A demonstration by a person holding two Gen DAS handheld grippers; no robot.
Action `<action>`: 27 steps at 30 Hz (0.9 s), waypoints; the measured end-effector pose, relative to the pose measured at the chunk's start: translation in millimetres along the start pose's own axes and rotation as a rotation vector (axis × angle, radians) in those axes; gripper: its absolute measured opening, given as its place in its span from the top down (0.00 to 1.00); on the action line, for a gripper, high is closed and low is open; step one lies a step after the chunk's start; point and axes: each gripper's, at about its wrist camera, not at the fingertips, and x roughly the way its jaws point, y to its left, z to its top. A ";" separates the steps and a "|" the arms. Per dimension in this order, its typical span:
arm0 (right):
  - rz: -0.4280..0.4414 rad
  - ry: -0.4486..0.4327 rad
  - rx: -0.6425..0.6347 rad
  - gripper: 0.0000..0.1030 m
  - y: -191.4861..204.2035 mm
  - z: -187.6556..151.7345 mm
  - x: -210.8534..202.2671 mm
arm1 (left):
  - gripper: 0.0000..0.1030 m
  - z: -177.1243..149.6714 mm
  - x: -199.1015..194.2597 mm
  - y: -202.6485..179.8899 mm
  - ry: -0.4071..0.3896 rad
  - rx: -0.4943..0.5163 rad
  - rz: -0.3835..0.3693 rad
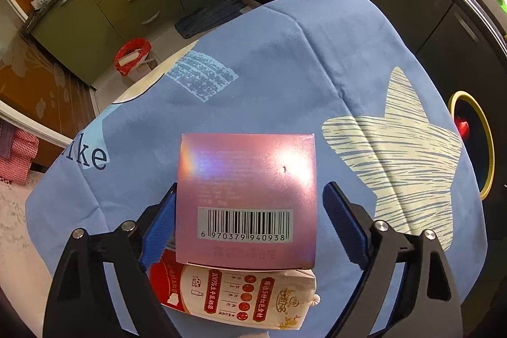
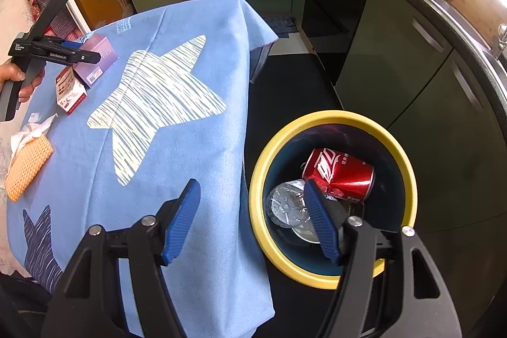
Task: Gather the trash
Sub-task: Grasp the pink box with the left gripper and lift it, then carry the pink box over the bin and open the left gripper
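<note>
The left claw (image 1: 250, 220) straddles the pink box (image 1: 247, 198) on the counter (image 1: 285, 78), jaws wide, right pad clear; closing off-centre could skew it or snag the carton (image 1: 234, 293) under it; the right claw (image 2: 250, 217) gapes empty near the bin (image 2: 329, 116)

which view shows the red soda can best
The right wrist view: the dented red soda can lies in plain sight inside the yellow-rimmed bin. The left wrist view catches only a red sliver at the frame's edge.
</note>
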 end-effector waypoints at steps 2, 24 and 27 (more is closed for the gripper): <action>0.001 -0.001 0.001 0.38 -0.3 -1.0 -0.1 | 0.24 0.0 2.2 0.5 0.009 -0.004 0.007; -0.057 -0.114 0.137 0.38 -40.5 -68.5 -56.3 | 0.25 -31.9 -116.4 -136.0 -0.168 0.235 -0.101; -0.083 -0.139 0.178 0.37 -53.1 -91.3 -70.9 | 0.25 -36.7 -122.0 -194.6 -0.159 0.330 -0.165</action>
